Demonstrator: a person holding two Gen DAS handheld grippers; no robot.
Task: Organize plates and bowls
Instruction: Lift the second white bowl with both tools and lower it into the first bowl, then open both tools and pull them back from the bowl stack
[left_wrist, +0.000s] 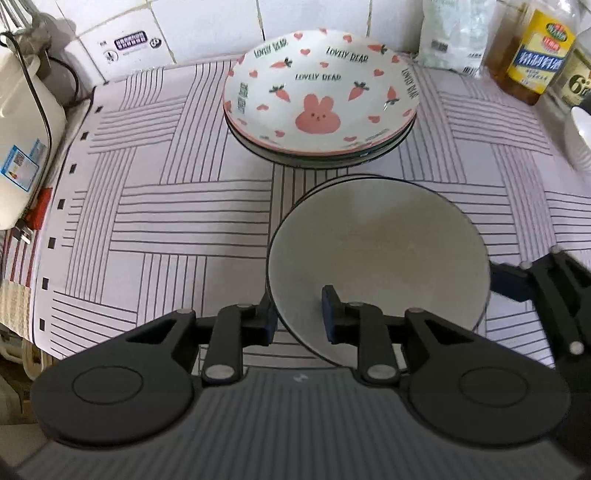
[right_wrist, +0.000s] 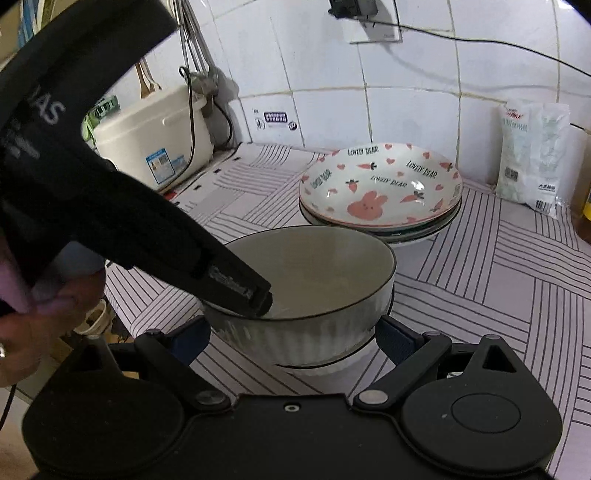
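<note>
A white ribbed bowl with a dark rim (left_wrist: 380, 254) (right_wrist: 314, 288) sits on another bowl on the striped cloth. My left gripper (left_wrist: 300, 317) is shut on its near-left rim, one finger inside and one outside; it shows in the right wrist view (right_wrist: 255, 299) reaching into the bowl. My right gripper (right_wrist: 291, 338) is open, its blue pads on either side of the bowl's base, apart from it; it shows at the right edge of the left wrist view (left_wrist: 517, 284). A stack of plates topped by a pink rabbit plate (left_wrist: 321, 96) (right_wrist: 380, 188) stands behind.
A white rice cooker (left_wrist: 22, 140) (right_wrist: 151, 140) stands at the left with its cable. A white bag (left_wrist: 454, 33) (right_wrist: 532, 155) and oil bottles (left_wrist: 532, 55) stand at the back right by the tiled wall. Another white bowl (left_wrist: 581, 136) is at the far right.
</note>
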